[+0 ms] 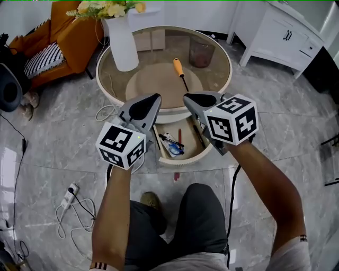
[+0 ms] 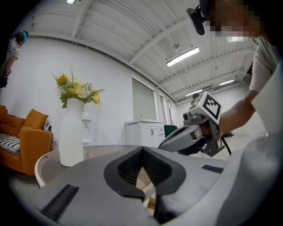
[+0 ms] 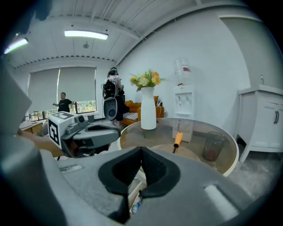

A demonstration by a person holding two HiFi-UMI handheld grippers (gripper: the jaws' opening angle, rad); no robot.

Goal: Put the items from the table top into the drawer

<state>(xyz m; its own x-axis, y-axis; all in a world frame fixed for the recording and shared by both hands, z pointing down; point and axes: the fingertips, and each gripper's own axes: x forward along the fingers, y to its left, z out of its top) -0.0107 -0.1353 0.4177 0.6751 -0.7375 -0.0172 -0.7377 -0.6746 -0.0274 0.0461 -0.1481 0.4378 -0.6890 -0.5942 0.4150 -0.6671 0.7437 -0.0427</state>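
Glass forms the top of the round glass-topped table (image 1: 159, 42), which has a cream rim and a lower shelf visible through the pane.

**Task items**
- The orange-handled screwdriver (image 1: 181, 75) with a dark shaft lies on the table top just right of centre. Its handle points to 12 o'clock and its tip to 5 o'clock. Neither gripper touches it.
- The cream curved-front drawer (image 1: 183, 160) stands pulled out at the table's 6 o'clock edge. It holds several pens (image 1: 170, 142) and a blue item that cannot be identified.

**Other items on the table top**
- The tall white ceramic vase (image 1: 122, 45) with yellow flowers (image 1: 108, 8) stands upright at 10 o'clock.
- The brown translucent tumbler (image 1: 202, 52) stands upright at 2 o'clock.

**Grippers**
- The left gripper (image 1: 157, 97) is at the 6 o'clock rim, above the drawer's left side. Its own view shows the dark ribbed pads clenched tip to tip with nothing between them.
- The right gripper (image 1: 186, 97) is just beside it at the same rim, above the drawer's right side. Its jaws are likewise clenched and empty. In its view the screwdriver lies beyond the jaws, well apart from them.

**Surroundings**
- The orange upholstered armchair (image 1: 69, 32) stands at 10 o'clock beyond the table.
- The white cabinet (image 1: 283, 34) stands at 2 o'clock.
- The white power strip (image 1: 69, 195) lies on the grey marble floor at 8 o'clock.
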